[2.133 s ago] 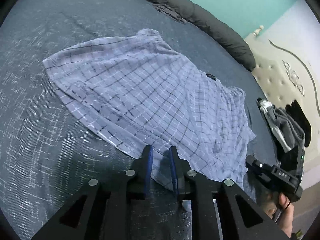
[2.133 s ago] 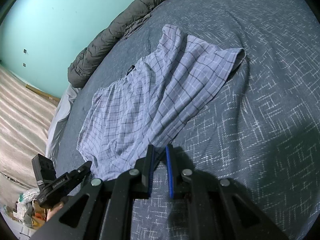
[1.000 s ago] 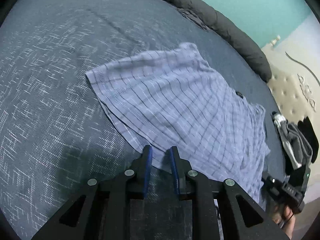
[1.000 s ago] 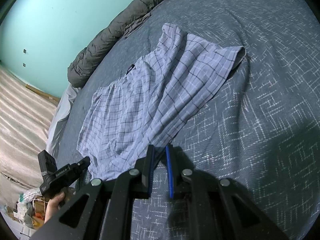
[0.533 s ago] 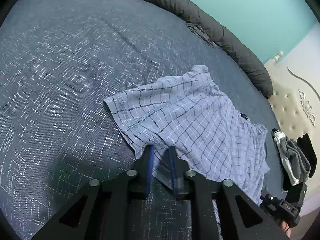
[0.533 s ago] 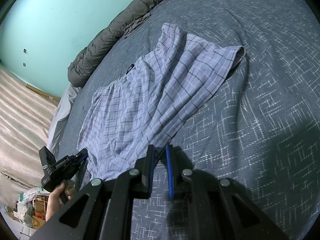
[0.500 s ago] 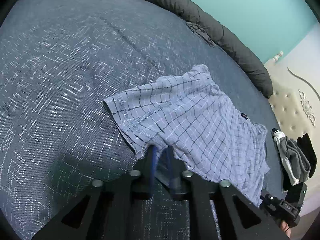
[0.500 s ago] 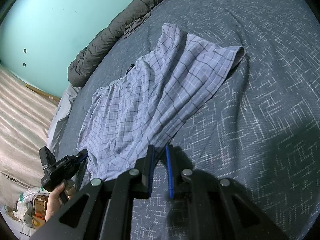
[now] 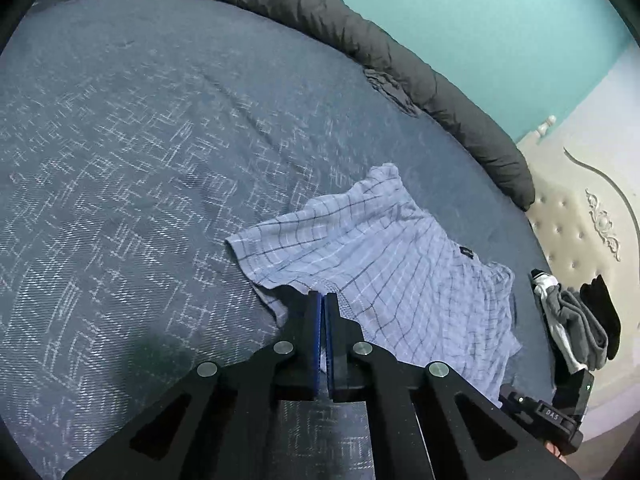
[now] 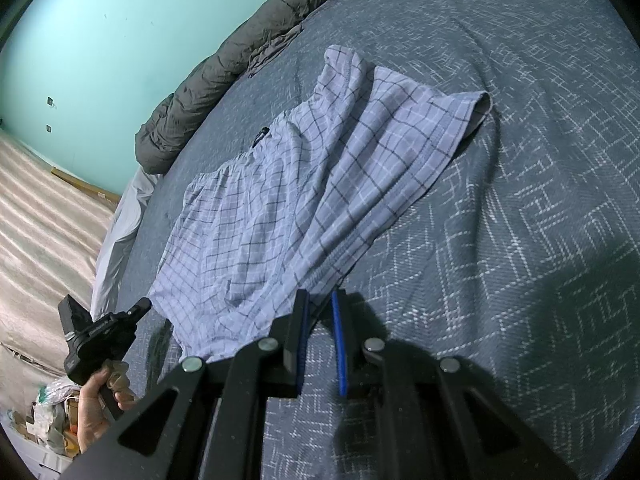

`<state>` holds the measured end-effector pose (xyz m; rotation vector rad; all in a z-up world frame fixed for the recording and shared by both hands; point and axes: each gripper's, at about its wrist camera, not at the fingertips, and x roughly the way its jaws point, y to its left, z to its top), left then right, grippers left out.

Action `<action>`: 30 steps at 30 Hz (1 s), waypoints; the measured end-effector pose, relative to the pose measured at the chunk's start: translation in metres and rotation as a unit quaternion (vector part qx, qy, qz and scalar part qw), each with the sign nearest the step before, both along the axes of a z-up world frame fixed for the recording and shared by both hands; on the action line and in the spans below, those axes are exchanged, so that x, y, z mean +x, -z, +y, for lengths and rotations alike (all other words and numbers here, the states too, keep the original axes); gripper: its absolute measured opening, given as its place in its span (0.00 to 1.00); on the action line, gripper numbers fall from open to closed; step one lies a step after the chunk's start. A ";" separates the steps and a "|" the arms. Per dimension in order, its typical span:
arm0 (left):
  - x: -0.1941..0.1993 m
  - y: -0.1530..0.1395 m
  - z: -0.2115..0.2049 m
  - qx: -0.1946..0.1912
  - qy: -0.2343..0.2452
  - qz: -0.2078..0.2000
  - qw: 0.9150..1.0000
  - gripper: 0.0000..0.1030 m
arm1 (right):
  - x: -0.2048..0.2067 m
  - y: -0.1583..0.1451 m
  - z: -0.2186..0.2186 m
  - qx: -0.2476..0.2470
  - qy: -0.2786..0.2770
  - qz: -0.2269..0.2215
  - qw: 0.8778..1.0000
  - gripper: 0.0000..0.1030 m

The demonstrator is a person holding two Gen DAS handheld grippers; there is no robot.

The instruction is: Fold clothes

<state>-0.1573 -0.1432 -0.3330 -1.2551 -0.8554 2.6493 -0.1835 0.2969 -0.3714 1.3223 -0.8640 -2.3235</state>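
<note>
Left wrist | plaid shorts rumpled on bedspread | left jaws pinching hem | right jaws spread

Pale blue checked shorts (dark grid lines) lie mid-frame on a navy bedspread flecked white; teal wall upper right.

Thin checked cotton-like shorts, coarse woven bedspread, matt quilted duvet

Left claw now clamped on shorts
</note>
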 end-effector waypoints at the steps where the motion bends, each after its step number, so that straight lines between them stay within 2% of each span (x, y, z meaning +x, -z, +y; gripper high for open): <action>1: 0.001 0.000 -0.002 0.001 -0.001 -0.001 1.000 0.01 | 0.000 0.000 0.000 0.001 0.000 0.000 1.000 0.10; 7: -0.005 0.014 -0.010 -0.007 -0.013 -0.011 1.000 0.01 | 0.001 0.000 -0.001 0.006 -0.001 0.001 1.000 0.10; 12: -0.010 0.027 -0.001 -0.020 0.005 -0.039 0.999 0.01 | 0.003 -0.004 0.000 0.018 -0.001 0.009 1.000 0.10; 17: -0.001 0.018 0.001 -0.048 -0.008 -0.040 0.998 0.02 | 0.006 -0.012 0.004 0.029 0.004 0.027 0.999 0.10; 20: 0.008 0.012 0.010 -0.049 -0.006 -0.038 0.998 0.04 | 0.008 -0.009 0.009 0.026 0.012 0.023 0.999 0.10; 22: 0.015 0.010 0.026 -0.038 0.022 -0.036 0.998 0.07 | 0.009 -0.007 0.012 0.025 0.018 0.017 0.999 0.12; 23: 0.018 0.009 0.037 -0.036 0.037 -0.034 0.998 0.11 | 0.010 -0.006 0.013 0.024 0.020 0.015 0.999 0.16; 24: 0.018 0.010 0.045 -0.035 0.049 -0.034 0.998 0.13 | 0.009 -0.006 0.013 0.026 0.021 0.015 0.999 0.27; 25: 0.019 0.010 0.054 -0.033 0.061 -0.034 0.997 0.20 | 0.009 -0.007 0.014 0.026 0.024 0.017 0.999 0.32; 26: 0.019 0.011 0.063 -0.031 0.074 -0.035 0.996 0.24 | 0.009 -0.007 0.014 0.026 0.027 0.018 0.999 0.32; 30: 0.022 0.015 0.098 -0.024 0.123 -0.036 0.991 0.24 | 0.012 -0.011 0.027 0.032 0.051 0.024 0.998 0.32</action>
